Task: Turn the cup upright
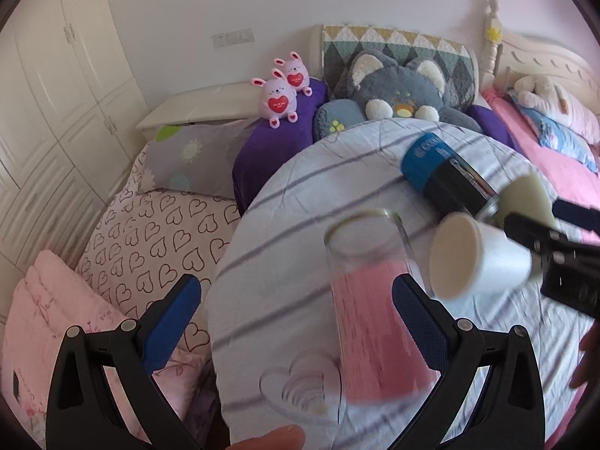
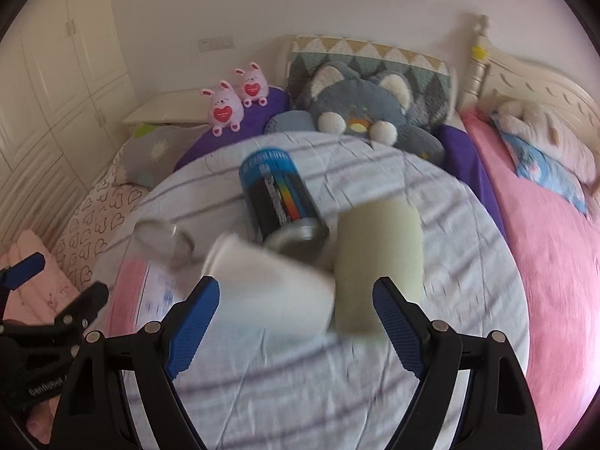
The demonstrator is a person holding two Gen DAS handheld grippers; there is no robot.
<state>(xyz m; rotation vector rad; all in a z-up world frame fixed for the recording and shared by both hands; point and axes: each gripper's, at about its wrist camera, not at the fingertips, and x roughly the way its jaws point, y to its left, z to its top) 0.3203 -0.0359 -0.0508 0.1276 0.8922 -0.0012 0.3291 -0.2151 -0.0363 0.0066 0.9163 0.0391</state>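
Observation:
A white paper cup (image 2: pixel 270 285) lies on its side on the striped round table (image 2: pixel 300 375), between the fingers of my right gripper (image 2: pixel 296 315), which is open around it. The cup also shows in the left wrist view (image 1: pixel 476 258), with the right gripper behind it. A clear glass with a pink label (image 1: pixel 371 300) lies on its side by my left gripper (image 1: pixel 296 322), which is open; the glass rests against the right finger (image 1: pixel 416 322). The glass shows in the right wrist view (image 2: pixel 157 255) too.
A blue and black can (image 2: pixel 277 198) and a pale green cup (image 2: pixel 378 262) lie on their sides behind the white cup. A clear heart-shaped dish (image 1: pixel 296 386) sits near the left gripper. Beds with plush toys (image 1: pixel 397 90) and pillows surround the table.

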